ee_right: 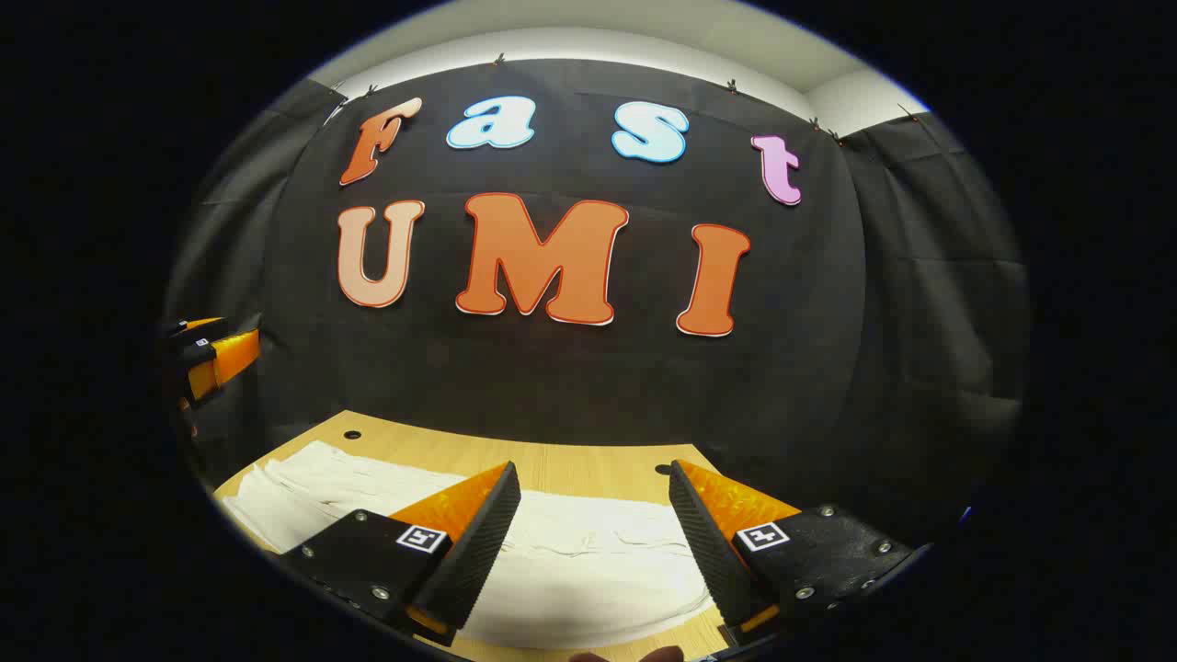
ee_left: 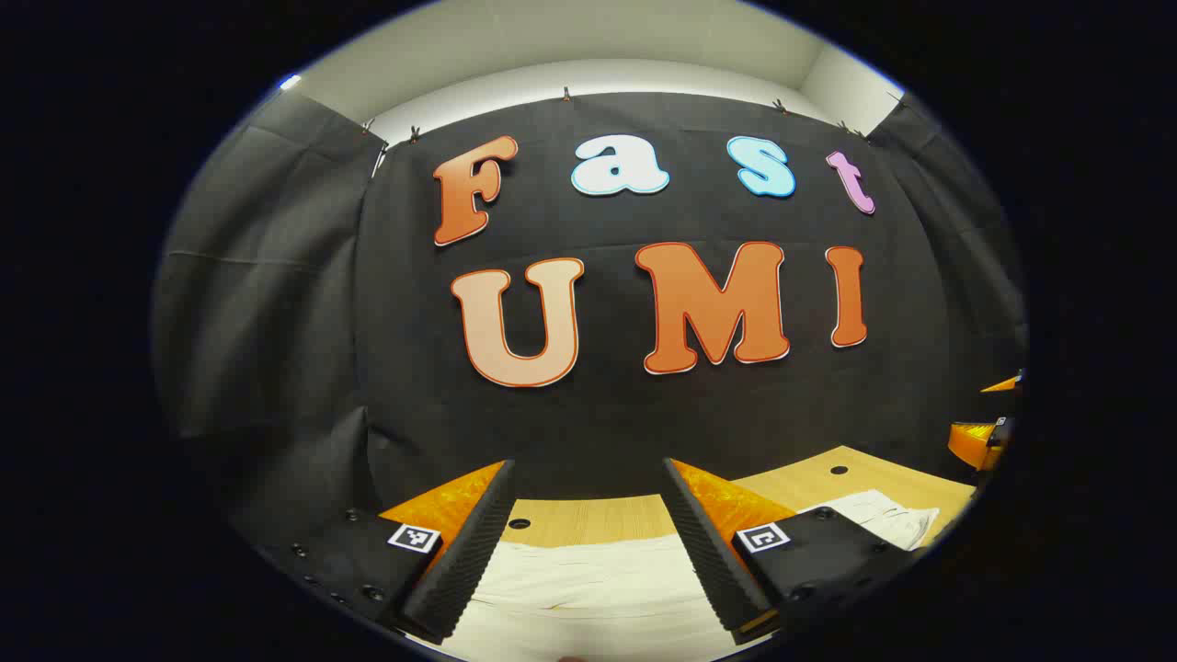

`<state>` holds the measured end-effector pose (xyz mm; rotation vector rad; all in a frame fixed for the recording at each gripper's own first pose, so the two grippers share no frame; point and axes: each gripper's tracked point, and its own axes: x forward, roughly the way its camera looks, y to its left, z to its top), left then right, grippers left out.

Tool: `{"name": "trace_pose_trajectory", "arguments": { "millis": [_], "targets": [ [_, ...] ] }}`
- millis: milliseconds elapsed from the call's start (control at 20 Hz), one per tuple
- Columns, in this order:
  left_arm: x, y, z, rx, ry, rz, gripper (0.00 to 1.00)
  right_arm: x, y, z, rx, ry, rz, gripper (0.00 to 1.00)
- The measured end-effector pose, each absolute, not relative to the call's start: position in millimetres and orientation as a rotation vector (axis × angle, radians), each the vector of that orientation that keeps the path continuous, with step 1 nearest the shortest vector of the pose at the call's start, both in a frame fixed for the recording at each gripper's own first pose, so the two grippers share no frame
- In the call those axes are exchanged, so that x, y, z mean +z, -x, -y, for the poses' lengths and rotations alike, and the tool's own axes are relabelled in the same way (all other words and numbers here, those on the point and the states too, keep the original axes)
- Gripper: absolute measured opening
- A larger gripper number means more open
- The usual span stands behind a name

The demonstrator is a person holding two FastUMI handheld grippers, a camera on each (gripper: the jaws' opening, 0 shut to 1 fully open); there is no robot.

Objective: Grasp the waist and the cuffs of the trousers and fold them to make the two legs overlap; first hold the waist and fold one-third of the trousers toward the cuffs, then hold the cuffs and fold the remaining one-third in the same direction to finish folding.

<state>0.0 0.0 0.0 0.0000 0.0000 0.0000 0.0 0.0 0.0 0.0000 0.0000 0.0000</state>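
White trousers point(ee_right: 552, 552) are seen spread flat on a wooden bench point(ee_right: 588, 460), the cloth lying along its near edge and running toward its left side in the right gripper view. The right gripper point(ee_right: 593, 542) is held just above the fabric with its jaws wide apart and nothing between them; the cloth is seen through the gap. In the left gripper view, the left gripper point(ee_left: 588, 552) is likewise held over the trousers point(ee_left: 598, 588), its jaws spread open and empty, with creased white cloth visible between them and a further rumpled part of the garment showing toward the bench's right edge. Whether either gripper touches the fabric cannot be told. Small dark holes point(ee_right: 352, 434) are seen in the bench top along its far edge, beyond the cloth. The left gripper is also caught at the left rim of the right gripper view, raised above the bench's left end. Black cloth point(ee_left: 598, 414) is hung behind the bench as the booth's wall.
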Motion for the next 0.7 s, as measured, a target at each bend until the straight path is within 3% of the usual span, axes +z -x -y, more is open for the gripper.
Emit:
{"name": "trace_pose_trajectory", "arguments": {
  "millis": [700],
  "targets": [
    [-15.6, 10.0, -48.3, -0.051, -0.029, 0.019, 1.00, -29.4, 18.3, 12.5, -0.114, 0.007, -0.098, 0.99]
  ]
}}
